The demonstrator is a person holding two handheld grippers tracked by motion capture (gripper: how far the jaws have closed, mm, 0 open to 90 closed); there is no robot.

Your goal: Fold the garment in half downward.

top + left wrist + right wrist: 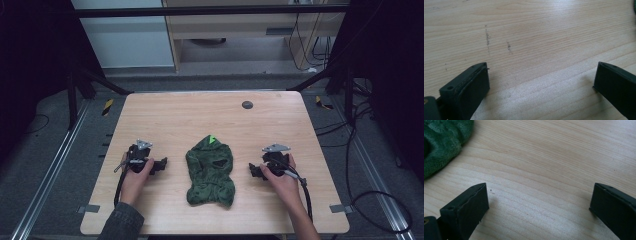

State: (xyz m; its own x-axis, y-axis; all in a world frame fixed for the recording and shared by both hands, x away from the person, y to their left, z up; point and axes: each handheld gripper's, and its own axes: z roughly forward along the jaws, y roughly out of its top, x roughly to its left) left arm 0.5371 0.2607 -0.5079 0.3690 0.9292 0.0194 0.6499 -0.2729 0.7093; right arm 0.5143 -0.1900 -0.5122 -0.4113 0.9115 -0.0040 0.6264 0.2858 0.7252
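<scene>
A small green fuzzy garment [210,170] lies flat in the middle of the wooden tabletop [190,115], a bit nearer the person's side. It has a bright green tag [212,138] at its far end and a dark hole on its front. The left gripper [161,165] sits on the tabletop to the left of the garment, held by the person's left hand [135,172], and it points toward the garment without touching it. In the left gripper view its two black jaws stand wide apart with only bare wood between them — there are a few faint dark scratch marks [487,37] on the wood ahead. The right gripper [253,170] sits on the other side of the garment, held by the right hand [277,177], and it points in toward the garment too. In the right gripper view its jaws are also spread wide and hold nothing — a fuzzy green edge of the garment shows in the top left corner, near the jaw on that side but apart from it. A small dark round spot [247,105] sits on the far part of the tabletop, well away from the garment. A black cable [305,195] trails back from the right gripper along the person's arm.
</scene>
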